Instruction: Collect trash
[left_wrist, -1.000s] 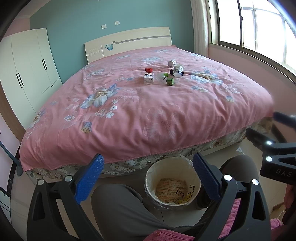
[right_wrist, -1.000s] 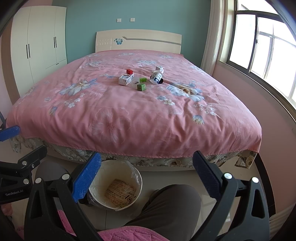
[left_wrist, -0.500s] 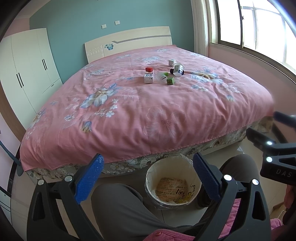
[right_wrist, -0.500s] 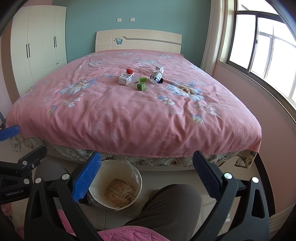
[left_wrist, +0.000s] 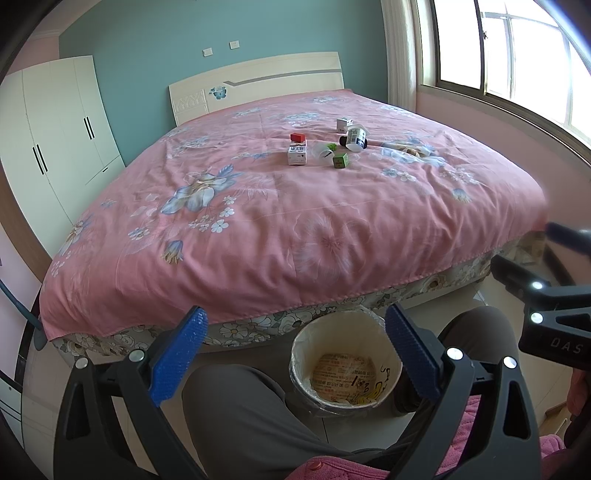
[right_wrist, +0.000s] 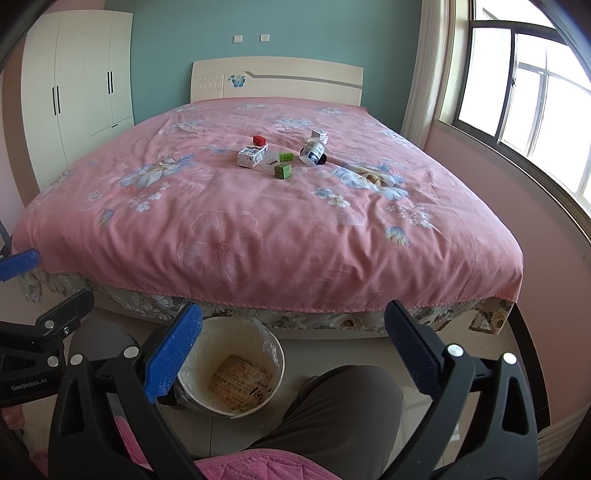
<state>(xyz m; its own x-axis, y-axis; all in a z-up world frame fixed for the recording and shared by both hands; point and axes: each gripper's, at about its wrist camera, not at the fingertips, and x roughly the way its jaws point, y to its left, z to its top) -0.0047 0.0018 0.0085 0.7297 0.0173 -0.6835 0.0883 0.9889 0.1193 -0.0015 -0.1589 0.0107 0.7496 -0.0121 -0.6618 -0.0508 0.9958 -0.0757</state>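
Observation:
Several bits of trash lie mid-bed on the pink bedspread (left_wrist: 295, 221): a white carton (left_wrist: 297, 154) (right_wrist: 251, 156), a red block (left_wrist: 297, 137) (right_wrist: 259, 140), a green cube (left_wrist: 340, 160) (right_wrist: 283, 171), a tipped white bottle (left_wrist: 355, 137) (right_wrist: 313, 151) and a small white box (left_wrist: 344, 123) (right_wrist: 320, 136). A lined bin (left_wrist: 345, 365) (right_wrist: 231, 369) stands on the floor at the bed's foot, with paper inside. My left gripper (left_wrist: 295, 350) and right gripper (right_wrist: 291, 350) are both open and empty, held low above the bin, far from the trash.
The person's legs (left_wrist: 240, 413) (right_wrist: 340, 410) flank the bin. A white wardrobe (left_wrist: 48, 140) stands left, a window (right_wrist: 524, 99) and pink wall right. The other gripper shows at each view's edge (left_wrist: 546, 317) (right_wrist: 33, 347).

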